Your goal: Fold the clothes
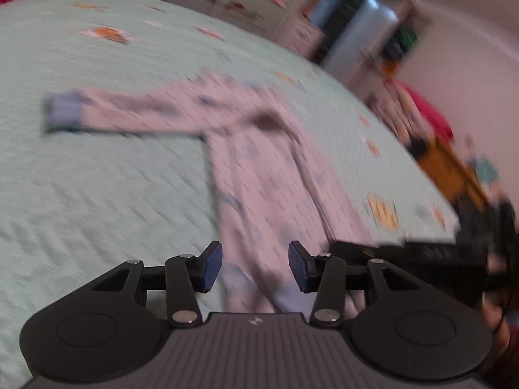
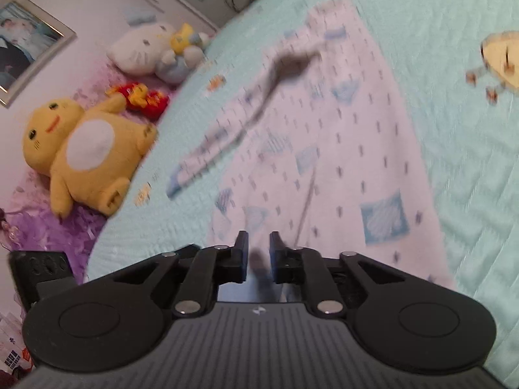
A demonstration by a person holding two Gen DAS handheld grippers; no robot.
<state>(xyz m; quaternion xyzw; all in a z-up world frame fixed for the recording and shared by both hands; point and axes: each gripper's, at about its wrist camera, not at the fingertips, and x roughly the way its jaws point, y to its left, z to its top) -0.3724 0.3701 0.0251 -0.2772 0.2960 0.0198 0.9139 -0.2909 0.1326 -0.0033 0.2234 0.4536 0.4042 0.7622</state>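
A white baby sleepsuit (image 1: 269,175) with small blue prints lies flat on the mint quilt (image 1: 97,194). One sleeve with a blue cuff (image 1: 63,111) stretches out to the left. My left gripper (image 1: 255,265) hovers open over the suit's lower part, with nothing between its pads. The black body of the other gripper (image 1: 421,256) shows at the right, held by a hand. In the right wrist view the sleepsuit (image 2: 340,149) fills the middle. My right gripper (image 2: 259,253) stands just above its near end, its jaws a narrow gap apart with no cloth pinched.
A yellow plush toy (image 2: 81,149), a white cat plush (image 2: 139,52) and a red toy (image 2: 142,97) lie on purple bedding at the bed's left end. A framed picture (image 2: 26,48) hangs behind them. Shelves and boxes (image 1: 356,32) stand beyond the bed's far edge.
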